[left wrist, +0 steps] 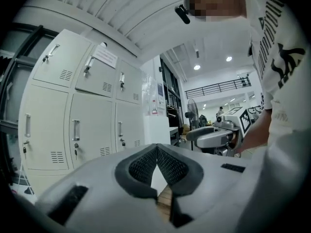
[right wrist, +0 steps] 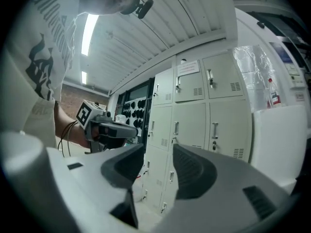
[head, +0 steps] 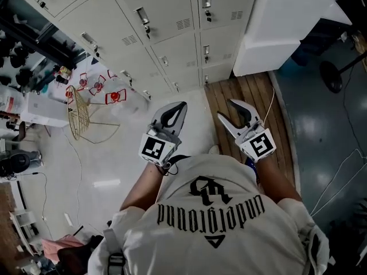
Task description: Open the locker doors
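At the far left of the head view we see a yellow wire frame (head: 77,118) on the pale floor (head: 114,153). Beside it are small red-and-white items (head: 114,96) that we cannot identify at this size. The bank of grey lockers (head: 166,16) runs across the top, and every door in view sits flush and shut.

The left gripper (head: 181,106) is held level toward the lockers, well short of them. Its own view shows the jaws clenched tip to tip with nothing between them. Just to its right, the right gripper (head: 225,110) also points at the lockers and is likewise apart from them, over the edge of a wooden pallet (head: 246,93). Its jaws stand spread and empty, with locker doors showing through the gap.

At the pallet's far end, against the right end of the lockers, stands a large white box (head: 281,22). Further right, a fan (head: 331,76) stands on the dark floor (head: 321,130).
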